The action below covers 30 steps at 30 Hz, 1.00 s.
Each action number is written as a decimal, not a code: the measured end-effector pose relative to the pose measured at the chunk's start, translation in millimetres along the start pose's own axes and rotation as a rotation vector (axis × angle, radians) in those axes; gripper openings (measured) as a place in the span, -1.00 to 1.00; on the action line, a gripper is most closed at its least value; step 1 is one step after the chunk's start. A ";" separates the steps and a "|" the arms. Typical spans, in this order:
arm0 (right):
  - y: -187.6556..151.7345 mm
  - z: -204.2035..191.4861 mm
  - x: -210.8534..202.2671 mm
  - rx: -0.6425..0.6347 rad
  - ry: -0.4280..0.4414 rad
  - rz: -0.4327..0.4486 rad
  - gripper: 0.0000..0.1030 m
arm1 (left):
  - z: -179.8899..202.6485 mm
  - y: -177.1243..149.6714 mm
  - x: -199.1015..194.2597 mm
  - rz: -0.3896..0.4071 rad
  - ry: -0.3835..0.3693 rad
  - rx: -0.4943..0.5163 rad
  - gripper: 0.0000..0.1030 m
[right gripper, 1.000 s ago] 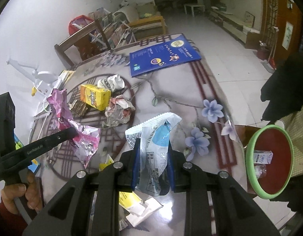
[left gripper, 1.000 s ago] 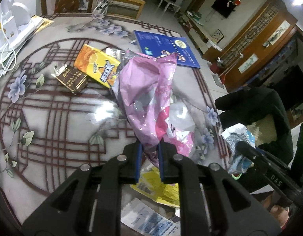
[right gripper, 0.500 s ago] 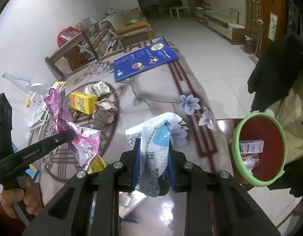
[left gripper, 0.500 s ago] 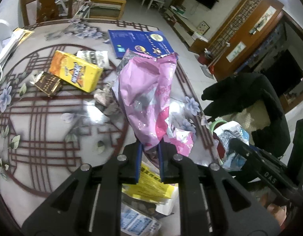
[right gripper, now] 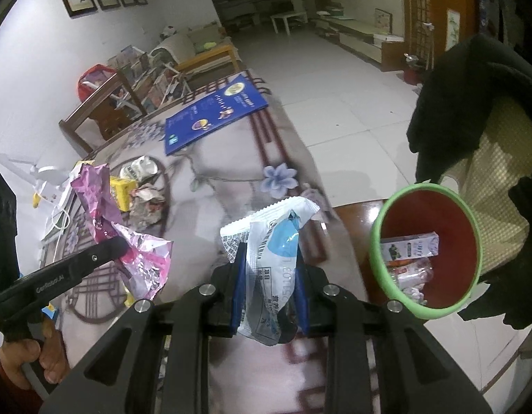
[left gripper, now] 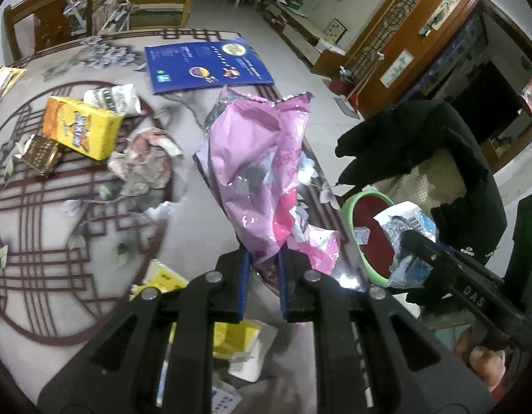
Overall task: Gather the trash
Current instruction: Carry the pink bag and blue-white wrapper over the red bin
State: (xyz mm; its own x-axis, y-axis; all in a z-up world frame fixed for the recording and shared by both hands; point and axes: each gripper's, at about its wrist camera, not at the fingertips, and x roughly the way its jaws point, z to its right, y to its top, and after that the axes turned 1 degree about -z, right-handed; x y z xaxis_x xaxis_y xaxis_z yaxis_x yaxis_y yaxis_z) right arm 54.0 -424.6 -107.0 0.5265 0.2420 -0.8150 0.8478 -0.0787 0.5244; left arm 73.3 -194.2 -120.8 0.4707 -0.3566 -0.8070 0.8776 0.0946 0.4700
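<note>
Nearest, the left claw (left gripper: 262,276) is clamped on a pink bag (left gripper: 259,172) that stands up from its jaws, and the right claw (right gripper: 267,276) is clamped on a white-and-blue wrapper (right gripper: 269,258). In the right wrist view the bin (right gripper: 376,241), green-rimmed and red inside, sits at about 3 o'clock, just off the worktop (right gripper: 231,172) edge; it already holds a small carton and some wrappers. Both held pieces are near it but not yet over its mouth, so I judge this load is mid-carry, with dropping it in as the step in hand.

Plenty is left. Close under the left claw lie yellow papers (left gripper: 162,276). Farther out, at 10 to 11 o'clock in the left wrist view, are a crumpled wad (left gripper: 141,165), a yellow box (left gripper: 81,127), a brown packet (left gripper: 41,155) and a crushed cup (left gripper: 114,96). Farthest, at 12 o'clock, lies a blue booklet (left gripper: 204,65), maybe not trash.
</note>
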 end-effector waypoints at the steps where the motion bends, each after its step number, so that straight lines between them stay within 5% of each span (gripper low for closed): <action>1: 0.3 5.8 -1.1 0.007 -0.003 0.001 -0.52 | 3.8 0.2 2.2 -0.003 -0.003 0.004 -0.75; 30: 5.0 166.8 -16.2 0.224 -0.099 0.015 -0.51 | 116.8 12.8 68.5 -0.085 -0.025 0.152 -0.75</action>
State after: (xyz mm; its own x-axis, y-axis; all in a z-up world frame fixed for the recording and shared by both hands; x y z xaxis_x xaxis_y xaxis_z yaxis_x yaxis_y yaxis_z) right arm 60.2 -590.2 -132.4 0.5332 0.1442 -0.8336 0.8270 -0.2964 0.4777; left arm 106.2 -326.0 -128.2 0.3914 -0.3807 -0.8378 0.8893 -0.0774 0.4506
